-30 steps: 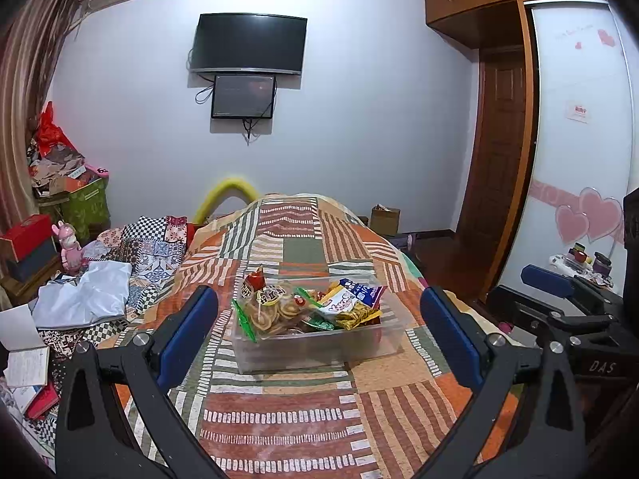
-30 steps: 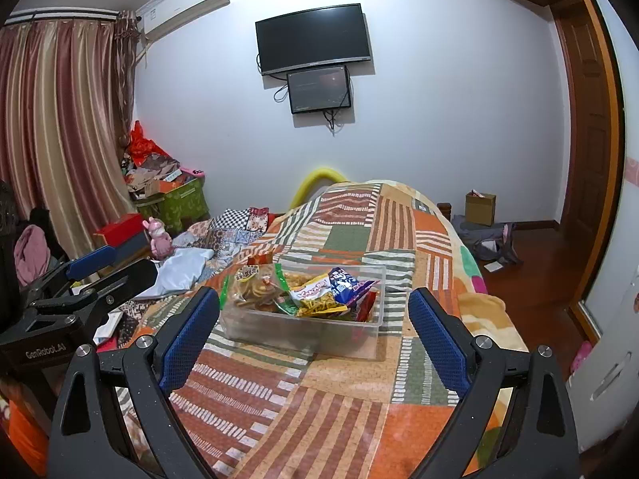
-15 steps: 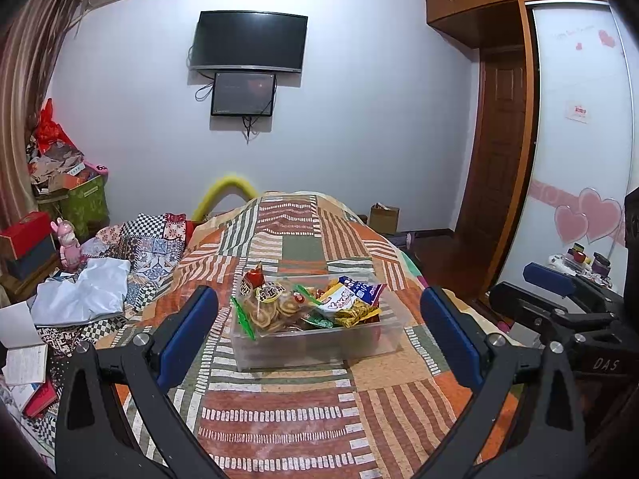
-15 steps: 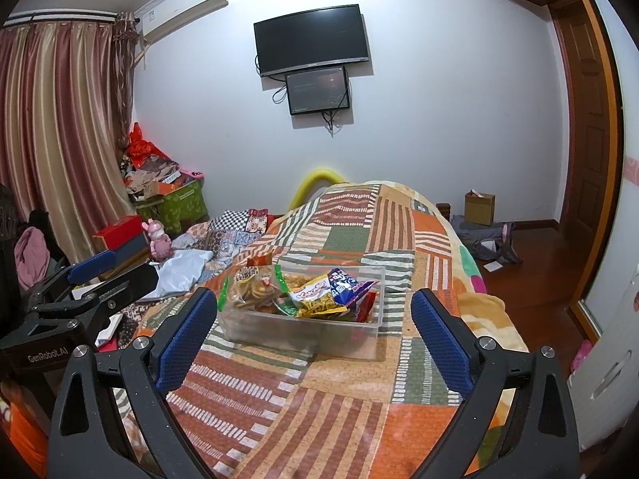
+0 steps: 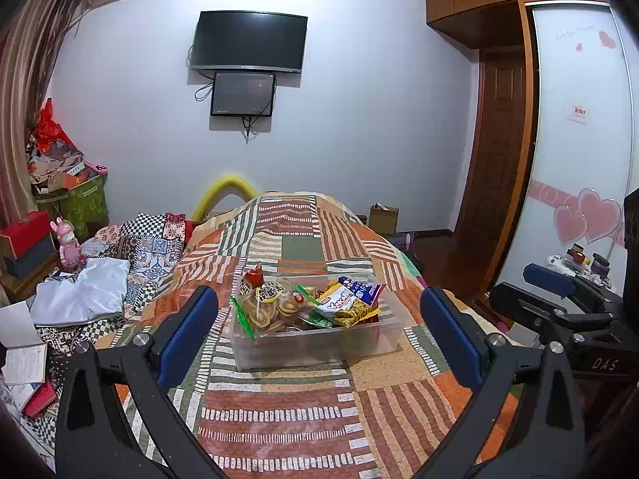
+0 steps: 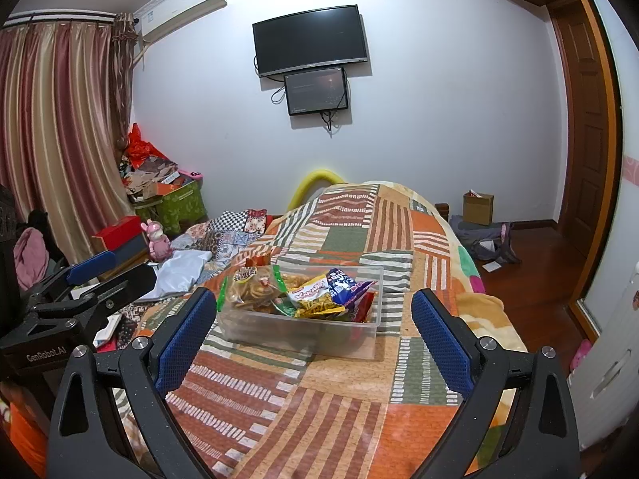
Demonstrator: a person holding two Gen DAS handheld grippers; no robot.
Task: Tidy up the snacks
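A clear plastic bin [image 5: 319,345] [image 6: 303,331] sits on a patchwork bedspread [image 5: 303,419] [image 6: 351,391], piled with snack packets: a bag of round biscuits [image 5: 265,311] [image 6: 249,289] on its left and a yellow and blue packet [image 5: 347,299] [image 6: 319,293] on its right. My left gripper [image 5: 319,327] is open, held back from the bin, its blue pads framing it. My right gripper [image 6: 311,325] is open too, also short of the bin with nothing between its fingers. Each gripper shows at the edge of the other's view.
Left of the bed lie a patterned quilt [image 5: 151,247], a white cloth [image 5: 88,291], a pink toy [image 5: 68,247], boxes and books. A door [image 5: 495,151] and wardrobe [image 5: 579,159] stand on the right. A TV [image 5: 249,42] hangs on the far wall.
Both grippers drifted only slightly; the bin and snacks sit where they were. Neither gripper opened or shut.
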